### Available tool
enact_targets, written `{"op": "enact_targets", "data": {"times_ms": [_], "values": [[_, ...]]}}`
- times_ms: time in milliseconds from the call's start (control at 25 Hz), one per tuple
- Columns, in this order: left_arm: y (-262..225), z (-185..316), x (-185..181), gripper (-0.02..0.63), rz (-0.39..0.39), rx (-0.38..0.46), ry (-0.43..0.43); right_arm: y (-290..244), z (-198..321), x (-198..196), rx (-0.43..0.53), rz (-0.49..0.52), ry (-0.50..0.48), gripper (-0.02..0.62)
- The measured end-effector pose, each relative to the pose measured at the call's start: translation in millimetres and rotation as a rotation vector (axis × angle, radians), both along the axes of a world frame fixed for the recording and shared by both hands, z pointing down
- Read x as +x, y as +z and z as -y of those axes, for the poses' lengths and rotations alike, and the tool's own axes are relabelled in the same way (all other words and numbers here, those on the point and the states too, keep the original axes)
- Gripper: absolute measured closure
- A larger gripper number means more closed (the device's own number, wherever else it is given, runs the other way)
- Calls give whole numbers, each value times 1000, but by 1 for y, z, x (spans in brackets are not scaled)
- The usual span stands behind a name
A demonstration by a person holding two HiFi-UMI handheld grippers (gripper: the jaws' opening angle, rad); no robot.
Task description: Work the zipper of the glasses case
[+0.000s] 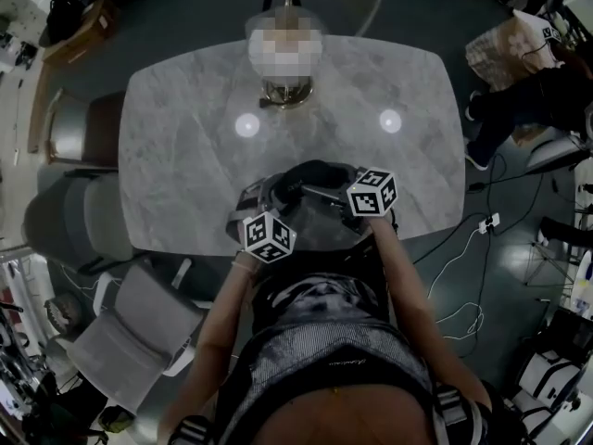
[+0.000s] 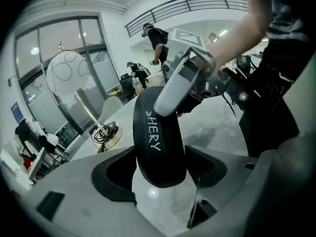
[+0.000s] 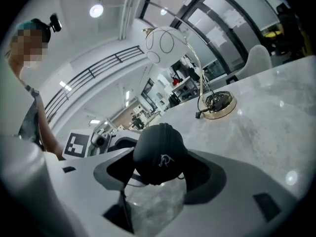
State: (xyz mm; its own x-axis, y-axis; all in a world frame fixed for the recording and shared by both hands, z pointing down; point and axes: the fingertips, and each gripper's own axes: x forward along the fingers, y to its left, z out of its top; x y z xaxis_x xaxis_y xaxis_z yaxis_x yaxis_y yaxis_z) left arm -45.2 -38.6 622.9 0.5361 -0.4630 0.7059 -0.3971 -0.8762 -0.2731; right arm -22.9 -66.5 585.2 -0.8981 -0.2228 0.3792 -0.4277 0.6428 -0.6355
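The black zip-up glasses case (image 1: 315,172) hangs above the near edge of the marble table (image 1: 185,146), between both grippers. In the left gripper view the case (image 2: 157,137), with white lettering on it, stands on end between the wide-apart jaws of my left gripper (image 2: 160,179); a gap shows at the left pad. My right gripper (image 2: 180,85) holds its far end. In the right gripper view the rounded end of the case (image 3: 157,152), with its zipper pull (image 3: 166,160), sits pinched between the pads of the right gripper (image 3: 160,174).
A round brass lamp base (image 1: 285,93) with a coiled cord stands at the table's far middle, also seen as the lamp base (image 3: 217,105). Grey chairs (image 1: 83,221) stand at the left. Cables and bags lie on the floor at the right (image 1: 482,225).
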Motion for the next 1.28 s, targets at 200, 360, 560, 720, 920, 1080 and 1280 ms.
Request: {"op": "enact_targets", "data": {"times_ms": [200, 360, 560, 720, 920, 1080, 1280], "values": [[21, -1, -7, 303, 75, -27, 52, 16, 5, 27, 8, -149, 49, 281], [41, -7, -5, 320, 121, -70, 102, 33, 2, 32, 27, -260, 30, 282], [52, -6, -2, 324, 152, -100, 137, 50, -11, 20, 42, -366, -63, 282], [59, -3, -4, 324, 147, -137, 132, 57, -8, 16, 55, -406, -49, 282], [64, -2, -6, 324, 125, -194, 126, 64, 1, 16, 121, -549, -50, 351], [61, 1, -11, 322, 65, -209, 69, 73, 8, 15, 186, -632, -62, 374], [41, 2, -22, 323, -64, -228, -61, 75, 12, 14, 198, -643, -67, 374]]}}
